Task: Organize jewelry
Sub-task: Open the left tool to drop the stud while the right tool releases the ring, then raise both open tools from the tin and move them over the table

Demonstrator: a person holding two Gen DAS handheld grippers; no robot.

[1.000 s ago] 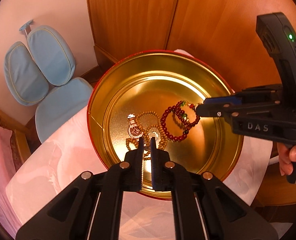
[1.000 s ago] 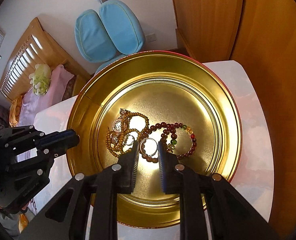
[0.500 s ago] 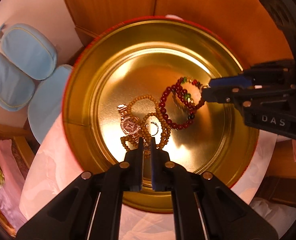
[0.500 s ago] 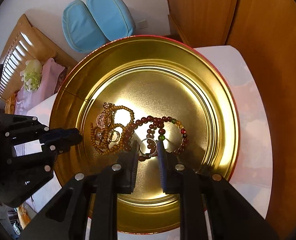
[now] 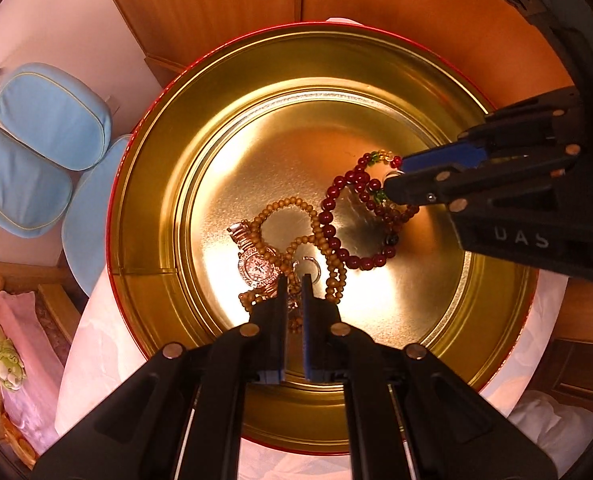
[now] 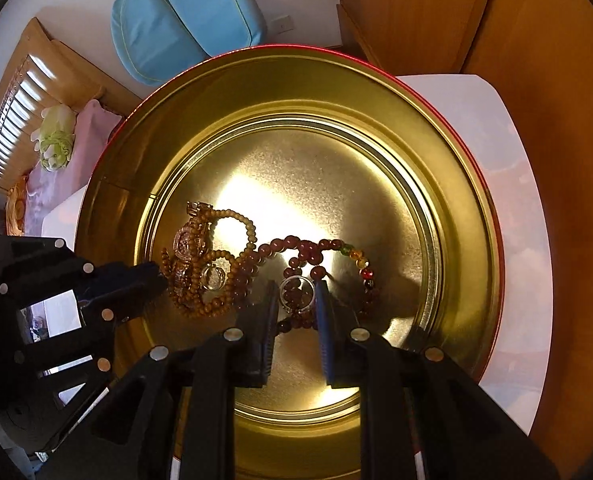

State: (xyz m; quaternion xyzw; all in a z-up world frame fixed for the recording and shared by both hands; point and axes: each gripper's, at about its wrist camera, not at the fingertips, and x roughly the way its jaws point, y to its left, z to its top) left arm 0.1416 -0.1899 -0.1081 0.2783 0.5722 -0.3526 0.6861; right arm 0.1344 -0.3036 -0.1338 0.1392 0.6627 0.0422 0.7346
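A round gold tin (image 5: 144, 208) (image 6: 468, 208) with a red outer rim holds a heap of jewelry. In it lie a silver watch (image 5: 258, 268) (image 6: 188, 242), a tan bead string (image 5: 292, 202) (image 6: 236, 214), a dark red bead bracelet (image 5: 330, 220) (image 6: 296, 242) and a loose ring (image 5: 310, 270) (image 6: 212, 276). My left gripper (image 5: 294, 280) (image 6: 156, 276) is shut, pointing down, its tips at the tan beads beside the watch. My right gripper (image 6: 296, 286) (image 5: 394, 188) is shut on a silver ring (image 6: 296, 294), low over the red bracelet.
The tin stands on a white tabletop (image 6: 516, 200). Wooden cabinet doors (image 5: 256, 0) rise behind it. A blue padded chair (image 5: 48, 120) (image 6: 184, 12) stands to the left, with a bed under pink cloth (image 6: 56, 168) further off.
Both grippers have sunk toward the tin's floor, which now fills more of each view. The left gripper has also rolled. The right gripper still carries the ring.
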